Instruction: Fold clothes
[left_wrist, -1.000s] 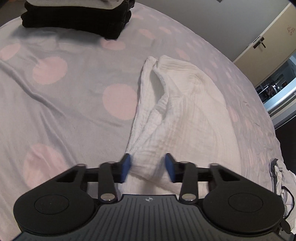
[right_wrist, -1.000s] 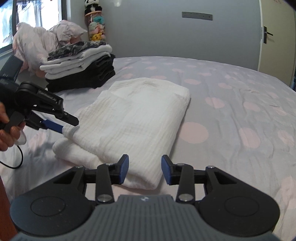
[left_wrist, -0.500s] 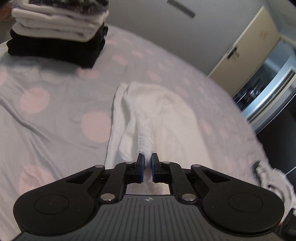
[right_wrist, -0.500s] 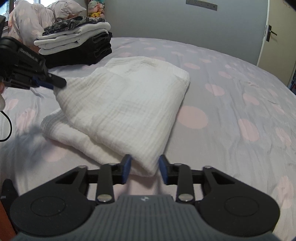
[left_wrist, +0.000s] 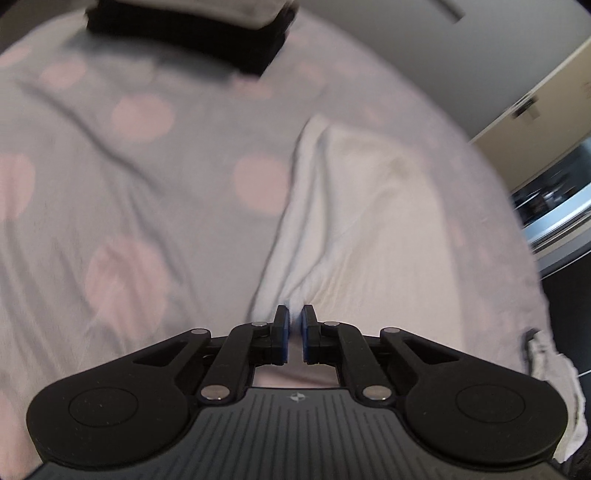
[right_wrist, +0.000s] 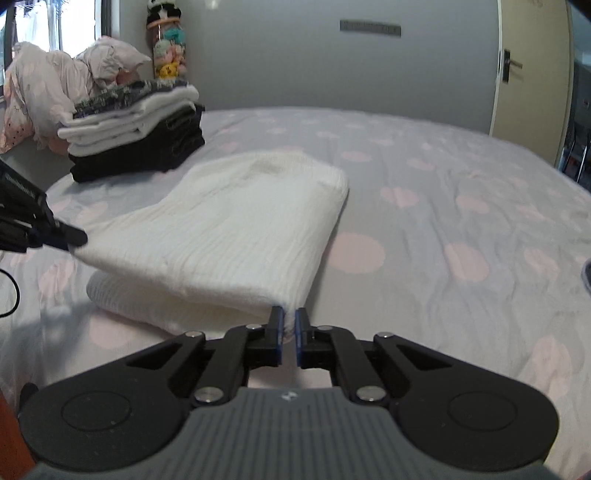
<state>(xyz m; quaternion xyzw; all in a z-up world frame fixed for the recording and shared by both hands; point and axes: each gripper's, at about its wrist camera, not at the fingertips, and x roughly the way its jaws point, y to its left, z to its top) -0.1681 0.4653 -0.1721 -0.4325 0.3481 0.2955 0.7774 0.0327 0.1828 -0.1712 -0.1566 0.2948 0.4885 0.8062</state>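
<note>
A white ribbed garment (right_wrist: 236, 229) lies folded on the grey bed sheet with pink dots (right_wrist: 461, 221). My right gripper (right_wrist: 290, 319) is shut on the garment's near right corner. My left gripper (left_wrist: 293, 317) is shut on the garment's near left edge (left_wrist: 365, 221); it also shows at the left of the right wrist view (right_wrist: 68, 236), holding that corner lifted above the lower layer. The top layer hangs between the two grippers, raised off the bottom layer.
A stack of folded clothes (right_wrist: 136, 129), white on black, stands at the back left of the bed. Crumpled pink bedding (right_wrist: 55, 85) lies behind it. A door (right_wrist: 532, 74) is at the right. Another white cloth (left_wrist: 554, 387) lies at the bed's edge.
Both grippers closed on the garment, the left first and then the right. The near edge of the top layer has lifted off the bed.
</note>
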